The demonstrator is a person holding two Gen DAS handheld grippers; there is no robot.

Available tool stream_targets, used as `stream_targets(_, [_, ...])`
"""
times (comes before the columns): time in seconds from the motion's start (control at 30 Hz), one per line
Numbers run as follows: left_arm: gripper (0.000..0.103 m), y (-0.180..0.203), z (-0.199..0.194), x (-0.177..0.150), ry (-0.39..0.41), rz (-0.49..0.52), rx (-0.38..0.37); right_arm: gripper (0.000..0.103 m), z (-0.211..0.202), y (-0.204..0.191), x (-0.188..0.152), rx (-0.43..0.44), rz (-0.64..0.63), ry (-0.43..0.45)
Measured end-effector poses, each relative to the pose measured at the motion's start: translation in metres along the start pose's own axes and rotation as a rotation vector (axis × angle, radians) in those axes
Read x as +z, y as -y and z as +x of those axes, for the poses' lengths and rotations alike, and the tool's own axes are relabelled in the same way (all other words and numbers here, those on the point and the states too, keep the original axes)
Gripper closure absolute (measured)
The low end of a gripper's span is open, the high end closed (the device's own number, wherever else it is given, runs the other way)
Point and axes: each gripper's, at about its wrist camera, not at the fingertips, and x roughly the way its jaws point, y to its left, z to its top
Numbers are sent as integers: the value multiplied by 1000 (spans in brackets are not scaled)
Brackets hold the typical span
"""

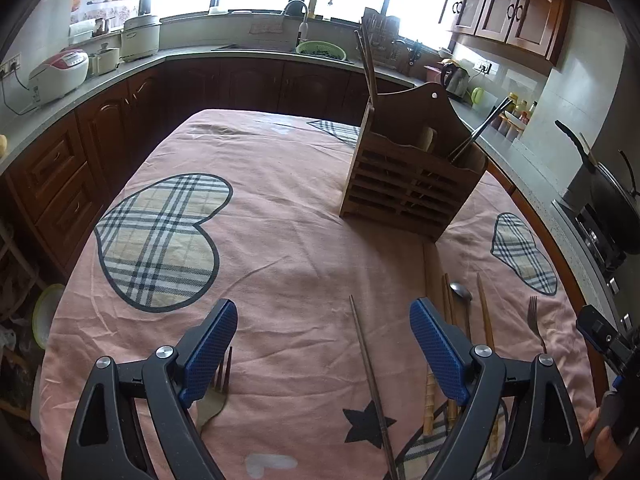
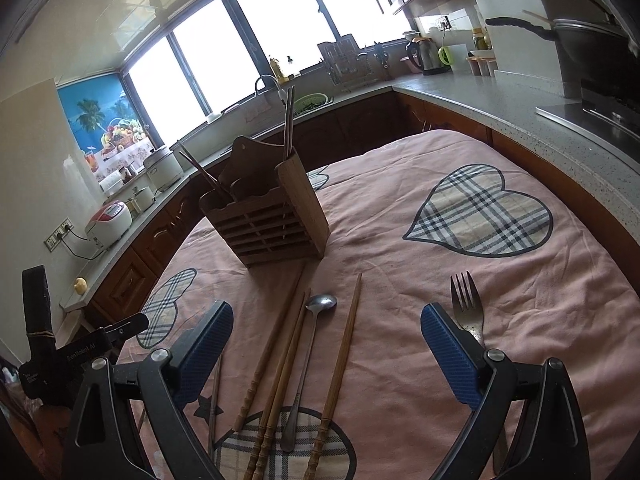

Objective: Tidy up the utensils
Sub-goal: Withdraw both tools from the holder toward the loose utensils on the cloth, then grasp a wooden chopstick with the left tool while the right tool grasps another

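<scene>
A: On the pink cloth (image 1: pixel 280 208), left wrist view: what lies there?
B: The wooden utensil holder (image 1: pixel 412 184) stands far right. The left gripper (image 1: pixel 324 344) gapes wide, holding nothing; a thin metal chopstick (image 1: pixel 370 376) lies between its fingers, and fork tines (image 1: pixel 224 368) show by the left finger.
A: And in the right wrist view?
B: The right gripper (image 2: pixel 326 344) is also wide open and empty. Wooden chopsticks (image 2: pixel 280 360) and a spoon (image 2: pixel 310 352) lie between its fingers; a fork (image 2: pixel 468 312) lies by the right finger.
</scene>
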Motion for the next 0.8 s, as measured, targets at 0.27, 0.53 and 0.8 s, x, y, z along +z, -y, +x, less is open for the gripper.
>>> stream_targets(0.27, [16,16,37,23,-53,32,-17,7,25,8,4,-20,-1,-52])
stream_targets(0.53, [18,42,87,47,-113,86,-44,22,60,16,12,-47,-18,-125])
stream_targets(0.8, [29,66,153,67,-211,146,-77,40,90,22,16,-59,-31,-188])
